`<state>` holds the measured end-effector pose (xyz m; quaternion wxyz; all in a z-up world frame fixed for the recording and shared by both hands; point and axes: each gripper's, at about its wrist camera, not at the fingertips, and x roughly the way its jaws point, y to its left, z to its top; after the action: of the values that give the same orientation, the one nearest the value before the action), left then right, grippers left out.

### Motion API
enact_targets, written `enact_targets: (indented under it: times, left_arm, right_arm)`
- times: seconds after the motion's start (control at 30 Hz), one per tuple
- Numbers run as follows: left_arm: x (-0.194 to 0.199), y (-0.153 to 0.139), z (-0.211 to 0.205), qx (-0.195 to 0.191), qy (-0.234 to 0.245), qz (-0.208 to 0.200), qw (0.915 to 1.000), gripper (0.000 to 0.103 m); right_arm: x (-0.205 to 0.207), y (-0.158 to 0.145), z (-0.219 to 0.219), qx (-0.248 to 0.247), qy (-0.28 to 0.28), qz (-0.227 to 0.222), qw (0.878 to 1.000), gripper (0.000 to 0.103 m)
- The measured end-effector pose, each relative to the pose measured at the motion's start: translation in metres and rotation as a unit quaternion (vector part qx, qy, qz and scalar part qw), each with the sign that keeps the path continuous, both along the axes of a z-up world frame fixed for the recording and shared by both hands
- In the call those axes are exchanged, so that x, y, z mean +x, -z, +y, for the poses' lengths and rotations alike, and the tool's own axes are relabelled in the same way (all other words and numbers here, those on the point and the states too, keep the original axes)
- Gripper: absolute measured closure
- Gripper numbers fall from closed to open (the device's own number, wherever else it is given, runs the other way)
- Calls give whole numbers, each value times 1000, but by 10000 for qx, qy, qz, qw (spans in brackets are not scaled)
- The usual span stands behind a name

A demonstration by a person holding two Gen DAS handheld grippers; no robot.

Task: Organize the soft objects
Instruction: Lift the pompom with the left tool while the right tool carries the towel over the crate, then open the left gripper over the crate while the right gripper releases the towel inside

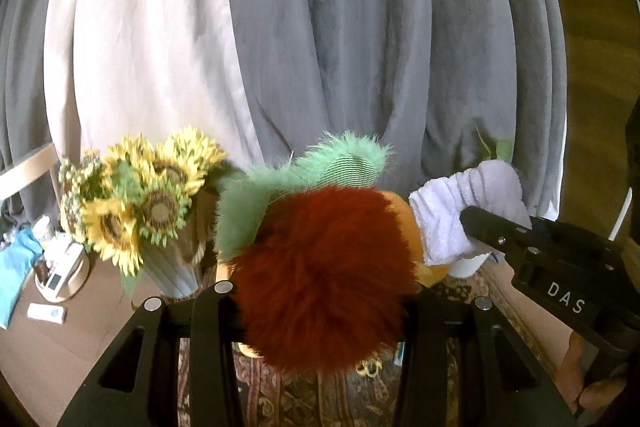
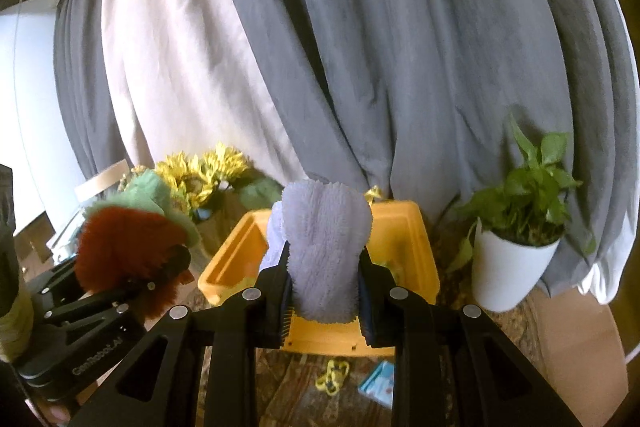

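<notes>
My left gripper (image 1: 320, 291) is shut on a plush toy (image 1: 320, 267) with red-brown fur and green fuzzy parts, held up in the air; it also shows at the left of the right wrist view (image 2: 128, 239). My right gripper (image 2: 325, 283) is shut on a pale lilac fluffy cloth (image 2: 325, 247), held just above the near part of a yellow bin (image 2: 416, 251). In the left wrist view the cloth (image 1: 452, 211) and right gripper (image 1: 500, 239) sit to the right of the plush.
A vase of sunflowers (image 1: 140, 203) stands left, with small items (image 1: 56, 279) beside it. A potted plant in a white pot (image 2: 508, 259) stands right of the bin. A yellow chain toy (image 2: 332, 379) and a blue packet (image 2: 380, 387) lie on the patterned rug. Grey curtains (image 2: 360, 47) hang behind.
</notes>
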<state>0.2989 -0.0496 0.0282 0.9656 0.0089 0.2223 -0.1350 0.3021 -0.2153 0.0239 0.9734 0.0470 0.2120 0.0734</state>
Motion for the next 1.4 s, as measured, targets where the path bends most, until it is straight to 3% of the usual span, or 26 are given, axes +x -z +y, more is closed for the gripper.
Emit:
enact_targets:
  times: [0.23, 0.47, 0.93, 1.4]
  left_arm:
    - [27, -7, 1, 17, -31, -83, 10000, 62]
    - [59, -1, -1, 104, -101, -15, 9999, 62]
    - [134, 34, -2, 192, -117, 790, 9966, 61]
    - [168, 76, -10, 574, -34, 1447, 9878, 60]
  right_arm:
    - [28, -4, 2, -40, -44, -55, 10000, 76]
    - [71, 5, 1, -65, -126, 172, 9998, 75]
    - [145, 39, 3, -150, -142, 978, 9950, 75]
    - [183, 82, -4, -271, 35, 1963, 9802, 75]
